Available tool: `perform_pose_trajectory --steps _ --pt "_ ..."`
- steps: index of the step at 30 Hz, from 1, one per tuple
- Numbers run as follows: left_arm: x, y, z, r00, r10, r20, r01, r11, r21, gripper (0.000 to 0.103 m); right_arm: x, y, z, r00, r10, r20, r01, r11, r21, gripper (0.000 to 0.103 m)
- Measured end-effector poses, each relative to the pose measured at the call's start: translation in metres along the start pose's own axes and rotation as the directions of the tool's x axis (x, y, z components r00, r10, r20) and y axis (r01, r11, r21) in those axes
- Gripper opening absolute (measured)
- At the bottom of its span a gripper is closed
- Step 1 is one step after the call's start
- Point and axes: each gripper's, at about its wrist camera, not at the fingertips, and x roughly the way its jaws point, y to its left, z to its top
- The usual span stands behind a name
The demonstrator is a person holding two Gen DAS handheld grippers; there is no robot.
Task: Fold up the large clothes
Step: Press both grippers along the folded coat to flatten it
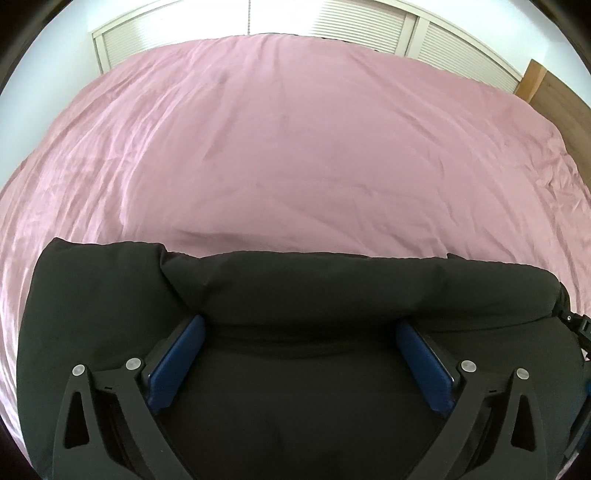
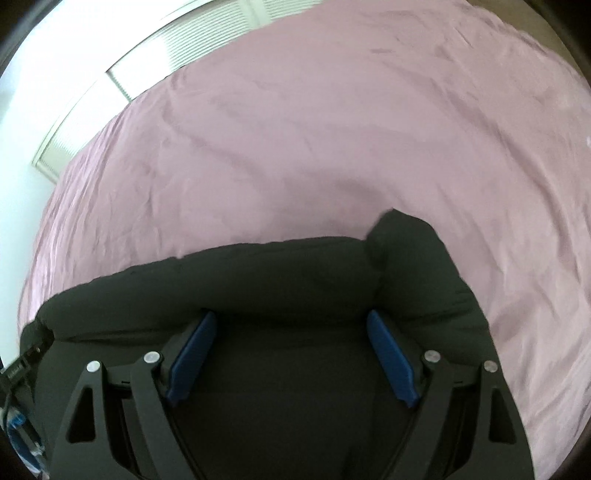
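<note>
Black garment [image 1: 295,288] sits bunched on the bed [image 1: 258,147], near edge, right under both wrists. It already looks doubled over: a thick rolled fold runs across its far side in both views. My read: one fold is done and I'm between grips, setting up the next one.

Left tongs [image 1: 301,332]: released, blue pads [image 1: 177,362] spread wide, fabric lies below and between them but nothing pinched. Right tongs [image 2: 290,325]: also released, pads [image 2: 391,354] apart, cloth under them, no pinch I can see. Right view is a bit smeared, so fine contact is hard to judge.

Next move, as I judge it: pick two matching points on the folded edge, one per side, close on all layers, lift together and carry over to halve it again. The stuff looks thick and soft, so I expect I need a deep bite or the inner layers slip out.

A corner hump [image 2: 402,236] sticks up at the right end in the right view; it likely needs flattening or tucking first, otherwise the fold goes crooked.

Around: pink sheet is wrinkled but bare, plenty of room ahead. Slatted doors [image 1: 369,26] and a wooden panel [image 1: 535,81] lie beyond the bed, well apart. The other tongs show at each view's edge, so the two are near each other. Nothing blocks the path.
</note>
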Motion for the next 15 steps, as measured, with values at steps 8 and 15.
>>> perform_pose_trajectory --steps 8,15 --pt "0.003 -0.006 -0.005 0.999 0.042 0.012 -0.042 0.999 0.024 0.102 0.010 -0.004 -0.009 1.000 0.008 -0.006 -0.008 1.000 0.018 0.085" --pt "-0.018 -0.002 -0.007 0.999 0.047 0.010 -0.047 0.998 0.028 0.102 -0.005 0.009 -0.004 0.997 -0.077 -0.029 0.076 0.997 -0.026 0.085"
